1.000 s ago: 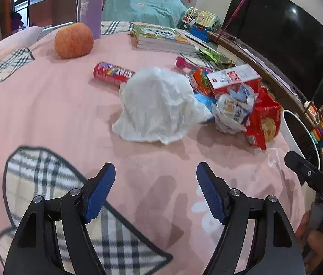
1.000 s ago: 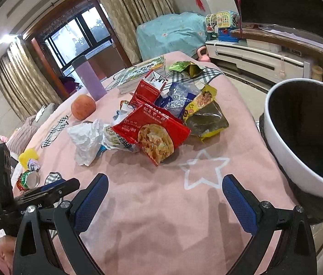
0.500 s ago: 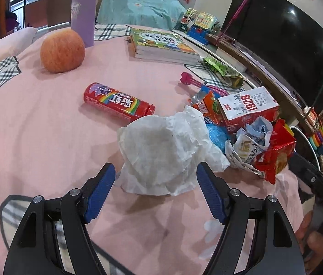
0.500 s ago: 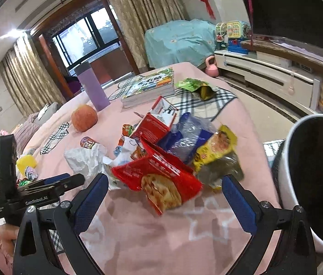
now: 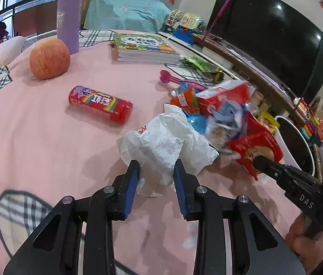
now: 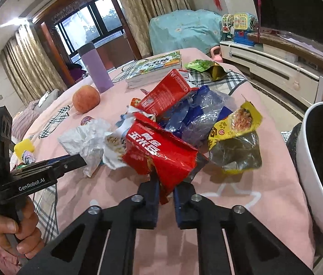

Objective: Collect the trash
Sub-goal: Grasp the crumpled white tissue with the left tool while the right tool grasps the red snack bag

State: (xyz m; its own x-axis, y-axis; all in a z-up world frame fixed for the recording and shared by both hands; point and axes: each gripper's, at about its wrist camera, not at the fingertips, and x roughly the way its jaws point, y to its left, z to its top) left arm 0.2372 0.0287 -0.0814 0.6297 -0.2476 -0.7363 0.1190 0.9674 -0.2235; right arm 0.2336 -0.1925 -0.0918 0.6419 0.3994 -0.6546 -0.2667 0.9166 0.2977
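Hiding under tissue (image 5: 161, 144) (blurred wrappers (image 5: 227, 116))

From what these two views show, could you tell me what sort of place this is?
Most likely a home living room: a large dark television on a low cabinet, curtained windows, and a table under a pink cloth strewn with snack wrappers.

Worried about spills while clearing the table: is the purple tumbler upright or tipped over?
Upright. The purple tumbler stands on its base behind the apple, dark lid on top, sides vertical in both wrist views.
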